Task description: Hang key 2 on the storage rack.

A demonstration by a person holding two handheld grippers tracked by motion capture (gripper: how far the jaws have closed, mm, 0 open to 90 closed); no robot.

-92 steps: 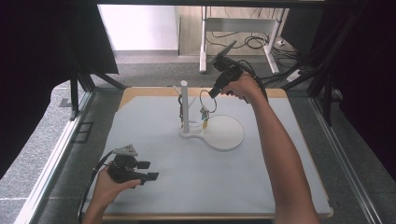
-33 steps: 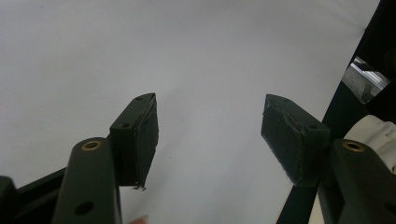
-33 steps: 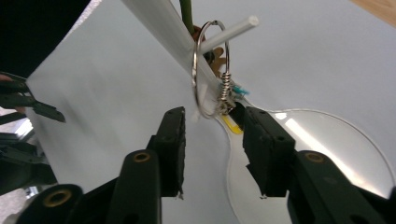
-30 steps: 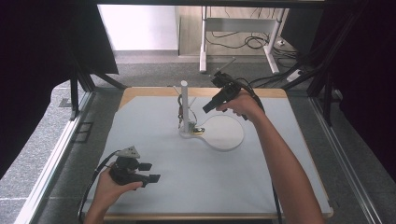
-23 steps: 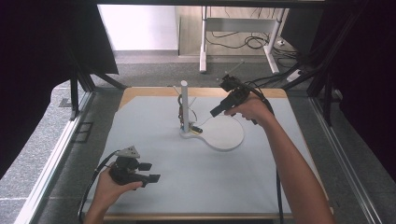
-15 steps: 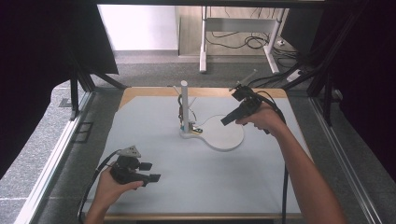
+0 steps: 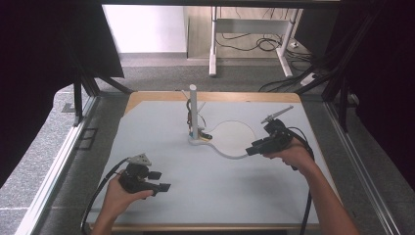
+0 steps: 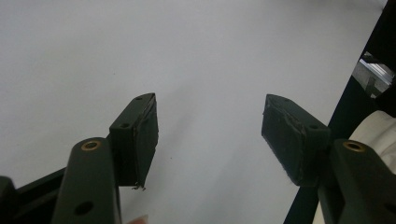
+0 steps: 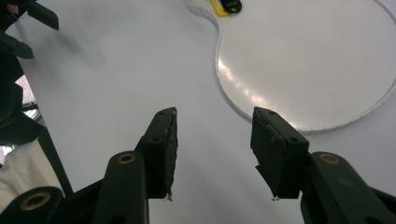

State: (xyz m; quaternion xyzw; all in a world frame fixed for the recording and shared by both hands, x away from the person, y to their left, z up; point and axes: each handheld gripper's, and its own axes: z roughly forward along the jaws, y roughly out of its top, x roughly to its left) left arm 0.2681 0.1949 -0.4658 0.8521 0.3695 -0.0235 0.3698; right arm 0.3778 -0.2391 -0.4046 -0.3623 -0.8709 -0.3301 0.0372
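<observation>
High view first: the stand (image 7: 194,117) rises as a white post at the far middle of the table (image 7: 147,127), on a clear flat base (image 7: 235,139) that spreads rightward into a round plate; small cables and a yellow-black piece (image 7: 204,134) cluster at the foot of the post. The right gripper (image 7: 258,146) hovers at the near right rim of that base, empty, while the left gripper (image 7: 161,186) rests low at the near left, well apart from the stand. Left gripper view: its jaws stand wide apart over bare white table, nothing between them. Right gripper view: the jaws are likewise spread and empty, the base rim (image 9: 261,112) lying just beyond them, with the yellow-black piece (image 9: 226,6) at the top edge and the left gripper (image 9: 18,28) far off at upper left. By my judgement the work at the post is let go and the right hand stands off from it; if more remains, the next move calls for a careful reach to the foot of the post, lining the jaws on the small piece without knocking the post or dragging the base.
</observation>
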